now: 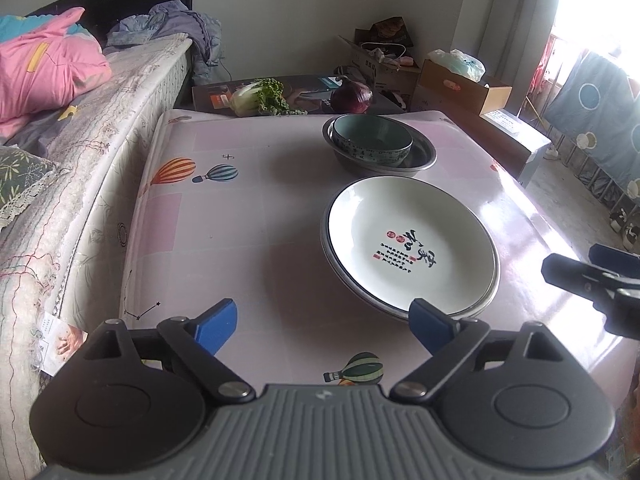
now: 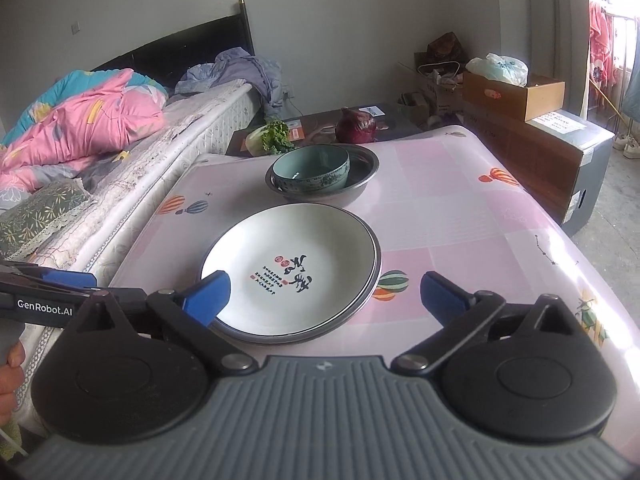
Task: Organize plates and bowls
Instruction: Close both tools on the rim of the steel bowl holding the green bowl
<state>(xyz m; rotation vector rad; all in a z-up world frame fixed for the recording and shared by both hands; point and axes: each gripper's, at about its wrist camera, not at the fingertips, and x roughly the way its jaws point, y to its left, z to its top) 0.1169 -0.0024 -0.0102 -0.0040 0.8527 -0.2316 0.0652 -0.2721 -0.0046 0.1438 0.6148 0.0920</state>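
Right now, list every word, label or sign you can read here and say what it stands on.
"GenRobot.AI": white print on the side of the left claw's black body, seen in the right wrist view.
White plate: large black brush characters, rows of small text and red seals; too small to read.
Label on the box at the right: blurred, unreadable.
Flat box under the vegetables: print too blurred to read.

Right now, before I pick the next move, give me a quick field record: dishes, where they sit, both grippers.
plates: white plate with calligraphy, stacked on another plate, near table edge
bowls: teal bowl nested in metal basin, behind the plates
table: pink balloon-print cloth
left gripper: open, empty, near rim of plates
right gripper: open, empty, over near rim of plates
beyond table: greens, red onion
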